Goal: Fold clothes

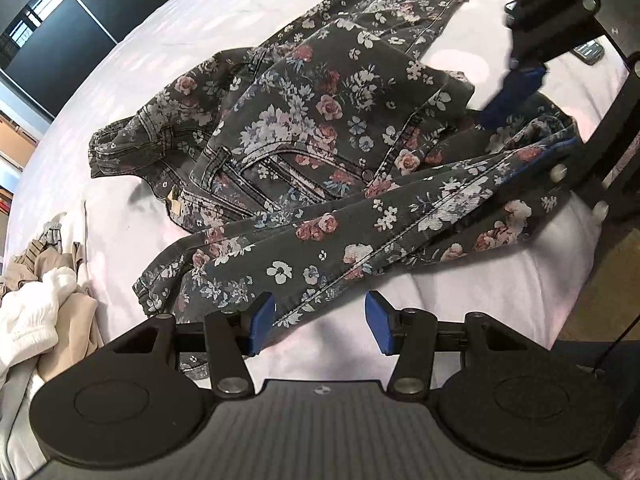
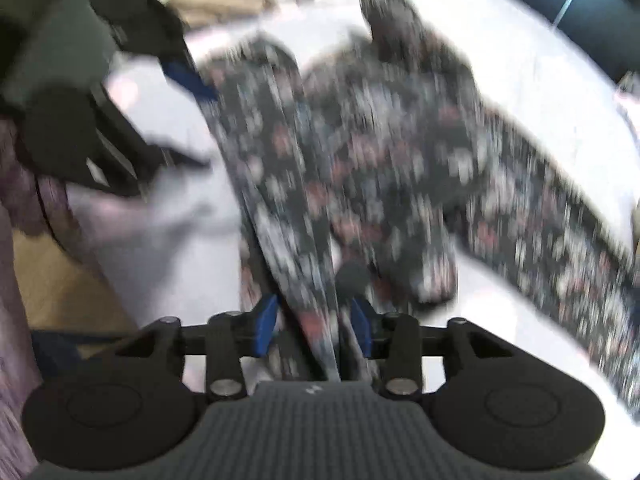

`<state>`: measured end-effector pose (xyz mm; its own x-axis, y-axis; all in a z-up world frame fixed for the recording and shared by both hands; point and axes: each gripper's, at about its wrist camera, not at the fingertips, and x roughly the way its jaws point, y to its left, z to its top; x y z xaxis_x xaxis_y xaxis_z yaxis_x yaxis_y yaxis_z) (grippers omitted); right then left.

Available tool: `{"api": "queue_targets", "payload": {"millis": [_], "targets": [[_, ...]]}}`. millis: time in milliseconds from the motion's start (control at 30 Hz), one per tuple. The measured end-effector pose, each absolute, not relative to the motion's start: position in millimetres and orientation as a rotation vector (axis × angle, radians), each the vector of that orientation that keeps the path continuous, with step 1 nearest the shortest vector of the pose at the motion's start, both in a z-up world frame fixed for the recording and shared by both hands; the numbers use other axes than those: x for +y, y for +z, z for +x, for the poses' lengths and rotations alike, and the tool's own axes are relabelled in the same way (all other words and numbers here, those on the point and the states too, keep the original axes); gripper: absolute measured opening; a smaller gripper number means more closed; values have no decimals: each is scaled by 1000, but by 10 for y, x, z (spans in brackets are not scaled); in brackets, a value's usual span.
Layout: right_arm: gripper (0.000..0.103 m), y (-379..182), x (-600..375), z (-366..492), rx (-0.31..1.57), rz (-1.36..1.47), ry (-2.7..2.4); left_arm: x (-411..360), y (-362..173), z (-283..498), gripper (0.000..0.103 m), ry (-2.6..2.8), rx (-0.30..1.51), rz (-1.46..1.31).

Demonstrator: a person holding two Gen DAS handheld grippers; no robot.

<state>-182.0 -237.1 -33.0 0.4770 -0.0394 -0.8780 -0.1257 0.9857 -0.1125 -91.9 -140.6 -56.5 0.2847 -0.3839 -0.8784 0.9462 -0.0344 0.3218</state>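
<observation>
Left wrist view: floral jeans (image 1: 320,152) lie rumpled on the white bed (image 1: 168,40); left tool (image 1: 320,320) gapes wide above one leg, while right tool (image 2: 316,328) clamps a leg.

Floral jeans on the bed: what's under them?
Under the floral jeans only the white bedsheet shows around their edges; anything beneath the crumpled fabric is covered.

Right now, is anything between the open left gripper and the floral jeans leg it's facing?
Nothing visible. The left gripper is open with the nearest leg of the floral jeans lying directly ahead on the white bedsheet. The right gripper already grips another part; the clothes pile sits off to the side.
</observation>
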Motion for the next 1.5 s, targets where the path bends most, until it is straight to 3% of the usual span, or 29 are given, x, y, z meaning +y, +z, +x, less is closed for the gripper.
{"api": "queue_targets", "payload": {"millis": [167,267,400,500,967,1100,1233,1267,1367,1500], "targets": [[45,-408,-2236,-1521,1010,-158,98,-1427,-580,-864,48,-1186,677,1104],[40,-597,-2186,-1380,1025,-196,101,-1433,-594,-833,48,-1174,687,1096],[17,-737,-2209,-1314,1073,-149,129,-1436,-617,-793,48,-1158,698,1087],[10,-754,-2212,-1339,1112,-141,158,-1435,-594,-756,48,-1147,700,1073],[0,-731,-2479,-1928,1405,-288,197,-1453,-439,-841,48,-1203,661,1041],[0,-725,-2594,-2015,1431,-256,158,-1476,-437,-840,48,-1199,663,1040],[6,-485,-2540,-1956,1297,-192,191,-1487,-445,-835,48,-1196,672,1043],[10,-431,-2525,-1923,1267,-165,203,-1485,-452,-833,48,-1194,674,1045],[35,-317,-2485,-1792,1185,-91,231,-1471,-471,-829,48,-1188,677,1051],[41,-259,-2457,-1542,1100,-1,233,-1448,-499,-805,48,-1178,684,1055]]}}
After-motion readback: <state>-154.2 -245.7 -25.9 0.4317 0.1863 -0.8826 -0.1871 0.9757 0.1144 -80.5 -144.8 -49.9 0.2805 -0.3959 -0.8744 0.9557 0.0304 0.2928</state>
